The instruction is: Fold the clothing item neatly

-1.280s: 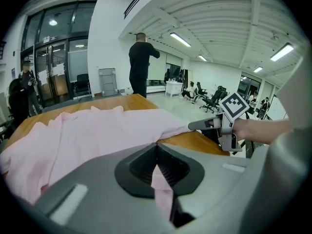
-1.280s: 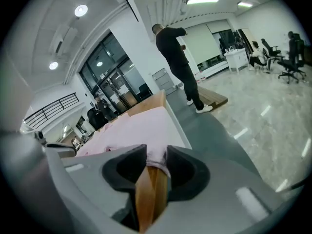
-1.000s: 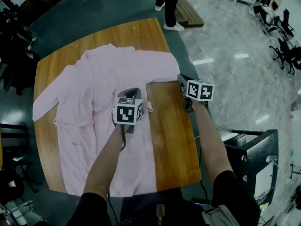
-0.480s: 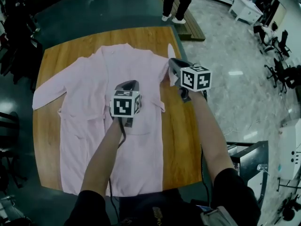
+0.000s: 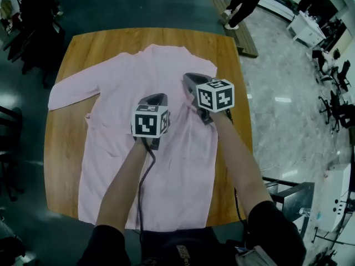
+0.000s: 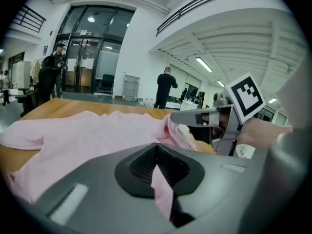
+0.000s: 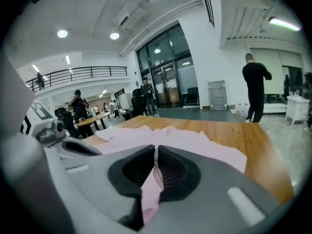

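Observation:
A pale pink long-sleeved garment lies spread flat on the wooden table. Its left sleeve stretches out toward the table's left edge. My left gripper is over the middle of the garment, shut on a fold of pink cloth. My right gripper hovers just to its right, over the garment's right chest, and is shut on another pinch of the pink cloth. In the left gripper view the right gripper holds a raised bunch of cloth close by.
A person walks on the floor beyond the table's far right corner, near a low wooden step. Office chairs stand at the right. A dark cabinet sits close to the table's near right corner.
My right gripper has moved left from the table's right side to over the garment, bringing the right sleeve in with it. My left gripper has kept its hold at the garment's middle.

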The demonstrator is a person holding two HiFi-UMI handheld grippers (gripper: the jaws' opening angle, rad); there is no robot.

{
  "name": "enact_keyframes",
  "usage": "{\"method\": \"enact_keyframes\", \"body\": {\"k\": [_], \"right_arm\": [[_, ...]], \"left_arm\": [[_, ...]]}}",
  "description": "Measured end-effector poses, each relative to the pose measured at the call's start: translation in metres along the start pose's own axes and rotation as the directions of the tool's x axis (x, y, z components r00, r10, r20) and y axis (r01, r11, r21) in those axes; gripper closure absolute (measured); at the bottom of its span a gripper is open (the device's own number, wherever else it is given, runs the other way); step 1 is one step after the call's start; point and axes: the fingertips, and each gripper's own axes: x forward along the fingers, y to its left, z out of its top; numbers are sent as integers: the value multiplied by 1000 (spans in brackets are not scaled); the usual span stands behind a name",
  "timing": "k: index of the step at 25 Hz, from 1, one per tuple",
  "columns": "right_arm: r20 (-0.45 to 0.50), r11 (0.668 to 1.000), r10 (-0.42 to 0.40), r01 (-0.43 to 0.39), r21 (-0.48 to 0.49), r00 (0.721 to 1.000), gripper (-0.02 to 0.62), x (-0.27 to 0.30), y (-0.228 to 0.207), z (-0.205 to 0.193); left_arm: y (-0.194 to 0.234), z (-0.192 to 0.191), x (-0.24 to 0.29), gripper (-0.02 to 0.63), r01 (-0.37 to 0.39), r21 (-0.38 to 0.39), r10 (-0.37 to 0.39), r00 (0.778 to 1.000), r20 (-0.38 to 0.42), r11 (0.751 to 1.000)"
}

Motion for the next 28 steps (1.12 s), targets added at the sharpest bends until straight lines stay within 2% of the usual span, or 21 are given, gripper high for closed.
{"method": "enact_keyframes", "body": {"k": [5,8,10,13,17,21,24,28], "right_arm": [[-183,999,34,-41,-34,983,567,35,23,-65],[-249,995,71,-87,-52,966,544,38,34,-91],[-260,991,96,-117,-68,961,516,34,41,-97],[-242,986,119,-144,-89,963,511,19,47,-94],[-216,988,109,-129,-83,970,511,-13,42,-91],[-216,997,40,-55,-60,975,511,-47,15,-104],[-224,1000,-5,-1,-26,975,512,-72,-6,-120],[-234,999,-31,39,28,972,512,-95,-25,-140]], "left_arm": [[24,-17,-2,598,12,-17,-13,1000,-19,1000],[28,-16,3,598,17,-6,-17,1000,-20,1000],[24,-8,9,598,25,22,-25,1000,-10,999],[11,8,22,598,40,85,-41,999,1,996],[-16,23,40,598,80,161,-78,997,-15,984],[-53,23,66,598,144,312,-125,989,-80,939],[-85,12,87,593,212,375,-171,975,-141,902],[-133,-14,117,479,330,428,-237,937,-255,842]]}}
